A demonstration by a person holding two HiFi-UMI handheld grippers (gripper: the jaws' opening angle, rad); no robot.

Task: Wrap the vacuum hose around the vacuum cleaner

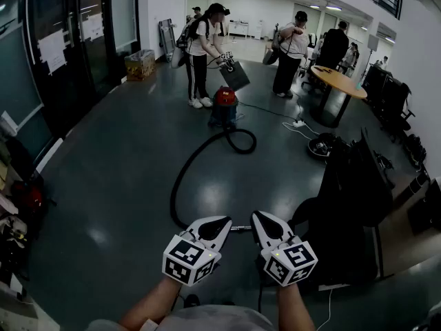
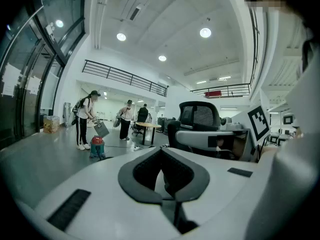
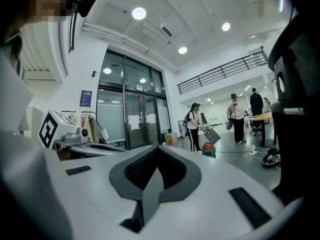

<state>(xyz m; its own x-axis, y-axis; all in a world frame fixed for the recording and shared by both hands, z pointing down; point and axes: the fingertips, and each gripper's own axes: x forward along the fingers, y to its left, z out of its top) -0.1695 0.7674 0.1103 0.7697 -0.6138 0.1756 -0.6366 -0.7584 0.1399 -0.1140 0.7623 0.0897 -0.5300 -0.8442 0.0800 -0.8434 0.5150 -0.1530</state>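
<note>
A red-topped vacuum cleaner (image 1: 224,105) stands far off on the dark floor, next to a person in a white shirt (image 1: 202,54). Its black hose (image 1: 177,187) coils once by the vacuum, then curves left and back toward me. The hose's near end is hidden behind my grippers. My left gripper (image 1: 220,225) and right gripper (image 1: 260,221) are side by side at the bottom of the head view, both shut with nothing between the jaws. The vacuum (image 2: 97,147) is small and distant in the left gripper view beyond my left gripper (image 2: 162,159). It is just as small (image 3: 209,149) past my right gripper (image 3: 157,159).
A black office chair (image 1: 353,188) stands close on my right. Farther off are a round wooden table (image 1: 339,79), a power strip with white cable (image 1: 298,123), a cardboard box (image 1: 140,65) by the glass doors (image 1: 83,40), and several people standing at the back.
</note>
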